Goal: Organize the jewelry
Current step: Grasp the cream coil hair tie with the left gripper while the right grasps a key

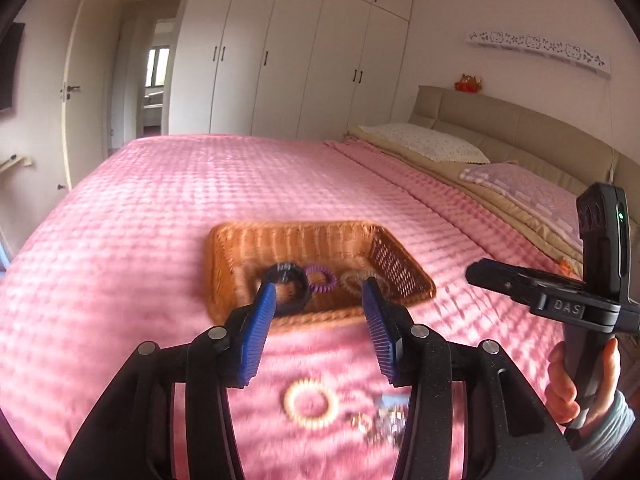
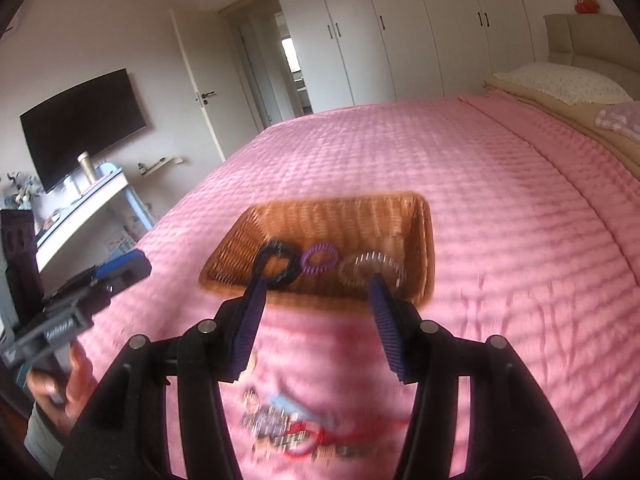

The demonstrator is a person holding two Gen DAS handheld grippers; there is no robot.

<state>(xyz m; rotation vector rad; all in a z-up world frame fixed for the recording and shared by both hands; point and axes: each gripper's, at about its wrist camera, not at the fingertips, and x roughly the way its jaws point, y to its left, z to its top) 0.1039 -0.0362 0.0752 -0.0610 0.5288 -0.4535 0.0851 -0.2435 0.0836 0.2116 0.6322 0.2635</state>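
A wicker basket [image 1: 296, 228] [image 2: 340, 200] lies on the pink bedspread. In it sit a black coil ring [image 1: 304, 292] [image 2: 294, 264], a purple coil ring [image 1: 331, 280] [image 2: 320, 270] and a clear coil ring [image 1: 354, 280] [image 2: 370, 268]. My left gripper [image 1: 320, 284] hovers open just short of the basket's near rim, nothing between its blue pads. My right gripper [image 2: 318, 278] is open and empty too, at the same near rim. On the bedspread below lie a cream coil ring [image 1: 292, 404] and a blurred pile of jewelry [image 1: 380, 420] [image 2: 288, 428].
The pink bedspread [image 1: 200, 200] stretches wide around the basket. Pillows [image 1: 424, 144] and a headboard are at the right. A hand [image 1: 576, 380] grips the right tool at that side. Wardrobes, a door and a wall television [image 2: 84, 120] stand beyond the bed.
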